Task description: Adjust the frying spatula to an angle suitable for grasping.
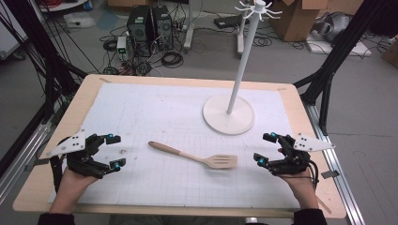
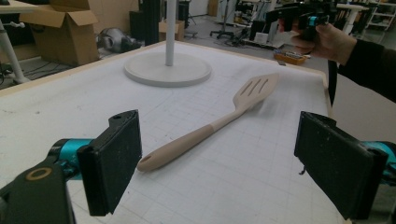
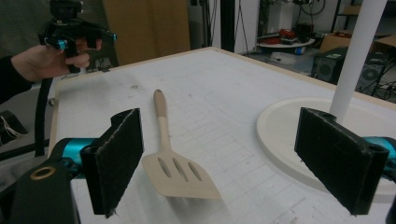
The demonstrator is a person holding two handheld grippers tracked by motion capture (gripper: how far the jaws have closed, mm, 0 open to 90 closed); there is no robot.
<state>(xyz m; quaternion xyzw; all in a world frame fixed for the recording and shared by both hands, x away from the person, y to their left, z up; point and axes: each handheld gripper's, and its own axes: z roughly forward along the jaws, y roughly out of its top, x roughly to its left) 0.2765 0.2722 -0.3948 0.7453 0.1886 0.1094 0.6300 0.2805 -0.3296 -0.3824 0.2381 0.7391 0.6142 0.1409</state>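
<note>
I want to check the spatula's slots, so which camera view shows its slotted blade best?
The right gripper view: the spatula lies blade-first between its open jaws, three slots distinct. The left gripper view shows the blade farther off, slanted. The high view shows it small.

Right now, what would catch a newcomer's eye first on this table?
A wooden spatula lies flat in the middle of the white mat, its slotted blade pointing right. Behind it stands a tall white stand on a round base. An open hand-held gripper waits on each side, left and right.
</note>
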